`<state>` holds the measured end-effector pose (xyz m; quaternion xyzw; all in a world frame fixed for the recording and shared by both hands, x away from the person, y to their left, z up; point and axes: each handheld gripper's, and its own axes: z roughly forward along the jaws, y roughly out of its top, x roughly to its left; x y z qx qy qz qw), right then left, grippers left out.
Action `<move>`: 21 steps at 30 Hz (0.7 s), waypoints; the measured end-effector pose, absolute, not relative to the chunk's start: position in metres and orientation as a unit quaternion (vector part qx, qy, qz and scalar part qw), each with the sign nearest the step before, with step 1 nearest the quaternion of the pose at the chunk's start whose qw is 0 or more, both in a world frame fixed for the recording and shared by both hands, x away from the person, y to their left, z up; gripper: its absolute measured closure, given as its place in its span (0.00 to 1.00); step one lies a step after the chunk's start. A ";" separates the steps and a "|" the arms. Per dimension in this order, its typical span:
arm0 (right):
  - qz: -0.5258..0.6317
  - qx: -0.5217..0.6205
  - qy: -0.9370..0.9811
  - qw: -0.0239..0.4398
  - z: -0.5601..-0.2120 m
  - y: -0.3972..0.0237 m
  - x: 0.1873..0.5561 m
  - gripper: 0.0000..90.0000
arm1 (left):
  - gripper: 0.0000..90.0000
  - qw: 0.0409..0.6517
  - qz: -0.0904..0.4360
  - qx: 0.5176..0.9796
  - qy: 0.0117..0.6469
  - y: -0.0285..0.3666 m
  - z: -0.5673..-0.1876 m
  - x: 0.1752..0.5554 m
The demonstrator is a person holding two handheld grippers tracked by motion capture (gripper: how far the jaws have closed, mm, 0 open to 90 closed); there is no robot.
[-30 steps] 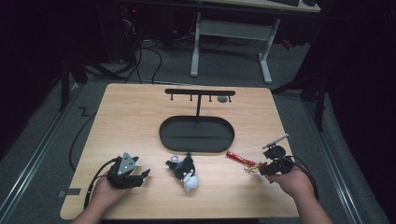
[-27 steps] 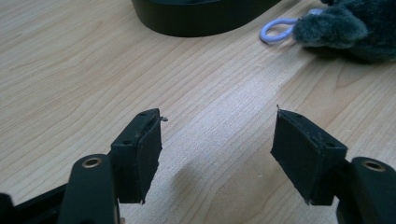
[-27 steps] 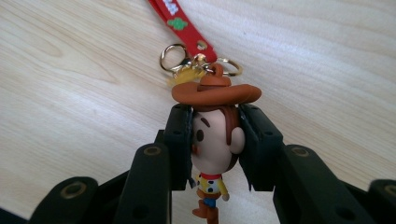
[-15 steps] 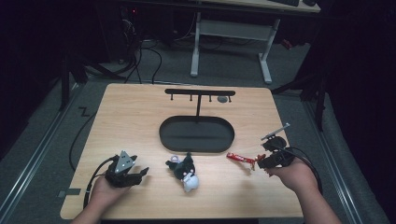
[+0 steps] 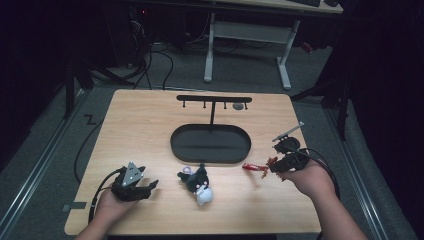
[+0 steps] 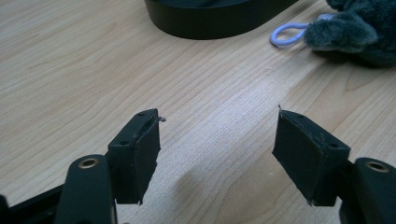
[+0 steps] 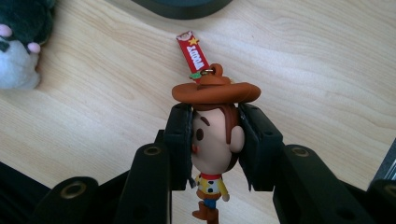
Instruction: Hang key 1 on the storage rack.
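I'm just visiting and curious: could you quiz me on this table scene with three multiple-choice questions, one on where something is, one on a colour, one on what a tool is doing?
1. Where does the plush toy lie?
A. on the wooden table, just in front of the black oval tray
B. inside the tray
C. hanging from the rack

2. What colour is the strap on the cowboy figure keychain?
A. blue
B. red
C. green

3. What is the right tool doing?
A. standing open over bare wood
B. closed on the plush toy
C. closed on the cowboy figure's head

Answers:
1 A: the high view shows it on the wood beside the tray's near edge.
2 B: the right gripper view shows a red strap above the hat.
3 C: both pads press the head's sides; the left tool stands open.
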<state>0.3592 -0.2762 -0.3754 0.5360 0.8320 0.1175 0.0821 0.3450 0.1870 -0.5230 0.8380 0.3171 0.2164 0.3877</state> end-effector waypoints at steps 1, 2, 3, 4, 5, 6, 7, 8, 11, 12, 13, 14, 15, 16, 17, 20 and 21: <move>0.121 0.534 0.833 0.083 -0.374 -0.275 0.360 0.75 | 0.35 0.387 0.216 0.838 0.317 0.187 -0.523 0.345; 0.124 0.534 0.832 0.084 -0.372 -0.273 0.361 0.75 | 0.35 0.386 0.214 0.840 0.316 0.187 -0.523 0.345; 0.126 0.532 0.833 0.084 -0.369 -0.272 0.362 0.75 | 0.35 0.386 0.214 0.840 0.316 0.186 -0.523 0.346; 0.127 0.532 0.833 0.085 -0.367 -0.270 0.363 0.75 | 0.35 0.385 0.213 0.841 0.314 0.186 -0.524 0.346; 0.129 0.531 0.833 0.087 -0.365 -0.268 0.363 0.75 | 0.35 0.384 0.214 0.842 0.312 0.185 -0.524 0.346; 0.129 0.528 0.835 0.089 -0.363 -0.267 0.364 0.75 | 0.35 0.384 0.214 0.843 0.310 0.184 -0.524 0.346; 0.128 0.528 0.835 0.091 -0.360 -0.265 0.365 0.75 | 0.35 0.384 0.214 0.844 0.309 0.184 -0.524 0.345; 0.129 0.526 0.835 0.093 -0.358 -0.264 0.366 0.75 | 0.35 0.383 0.214 0.844 0.308 0.183 -0.524 0.345; 0.130 0.522 0.837 0.099 -0.353 -0.261 0.368 0.75 | 0.35 0.384 0.215 0.844 0.305 0.183 -0.524 0.345; 0.130 0.521 0.838 0.100 -0.351 -0.260 0.370 0.75 | 0.35 0.384 0.214 0.845 0.305 0.182 -0.524 0.345; 0.130 0.522 0.837 0.101 -0.349 -0.259 0.371 0.75 | 0.35 0.384 0.214 0.845 0.305 0.182 -0.524 0.345; 0.130 0.520 0.838 0.104 -0.347 -0.258 0.372 0.75 | 0.35 0.384 0.214 0.845 0.305 0.182 -0.524 0.345; 0.131 0.519 0.838 0.106 -0.346 -0.257 0.373 0.75 | 0.35 0.384 0.213 0.845 0.304 0.182 -0.524 0.345; 0.130 0.519 0.838 0.108 -0.344 -0.256 0.374 0.75 | 0.35 0.384 0.214 0.845 0.304 0.182 -0.524 0.345; 0.132 0.519 0.838 0.111 -0.342 -0.256 0.375 0.75 | 0.35 0.383 0.213 0.846 0.304 0.182 -0.524 0.345; 0.131 0.521 0.836 0.113 -0.337 -0.254 0.380 0.75 | 0.35 0.382 0.214 0.846 0.303 0.183 -0.524 0.344; 0.130 0.522 0.835 0.114 -0.336 -0.254 0.381 0.75 | 0.35 0.382 0.213 0.846 0.303 0.183 -0.524 0.344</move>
